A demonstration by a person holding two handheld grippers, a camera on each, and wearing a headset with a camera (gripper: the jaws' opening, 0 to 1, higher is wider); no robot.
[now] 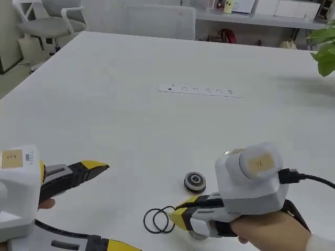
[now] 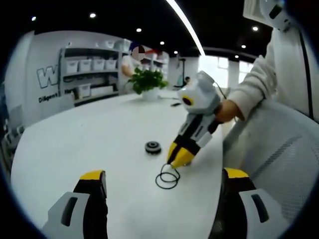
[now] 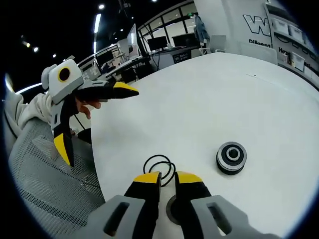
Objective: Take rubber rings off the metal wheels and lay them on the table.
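Room: an office is seen, with shelves (image 2: pixel 84 69) of pale boxes and a grey chair (image 1: pixel 47 21) far behind the metal wheel.
Desk: a wide white desk (image 1: pixel 131 104) is shown, on which the work lies.
Metal wheel: one metal wheel (image 1: pixel 194 181) with a dark ring around it is laid flat on the desk, and it is touched by nothing.
Rubber rings: two thin black rubber rings (image 1: pixel 158 219), one overlapping the other, are laid flat on the desk near the metal wheel, on its side toward the person.
Second wheel: a second wheel (image 3: pixel 172 209) is partly seen next to the metal wheel, nearer to the person and under the right tongs; only its edge is visible.
Right tongs: the right tongs (image 3: pixel 167 178) are held by a hand (image 1: pixel 267 230) low over the desk, just beside the rubber rings and close to the metal wheel. The jaws are narrow, with the yellow tips almost together. Whether the second wheel is gripped cannot be told.
Left tongs: the left tongs (image 2: pixel 164 175) are held wide, with nothing between the jaws, well apart from the metal wheel and pointed toward it.
Plant: a green plant (image 2: pixel 147 79) is placed on the desk far beyond the metal wheel.
Socket strip: a white socket strip (image 1: pixel 199 90) is laid on the desk well behind the metal wheel.
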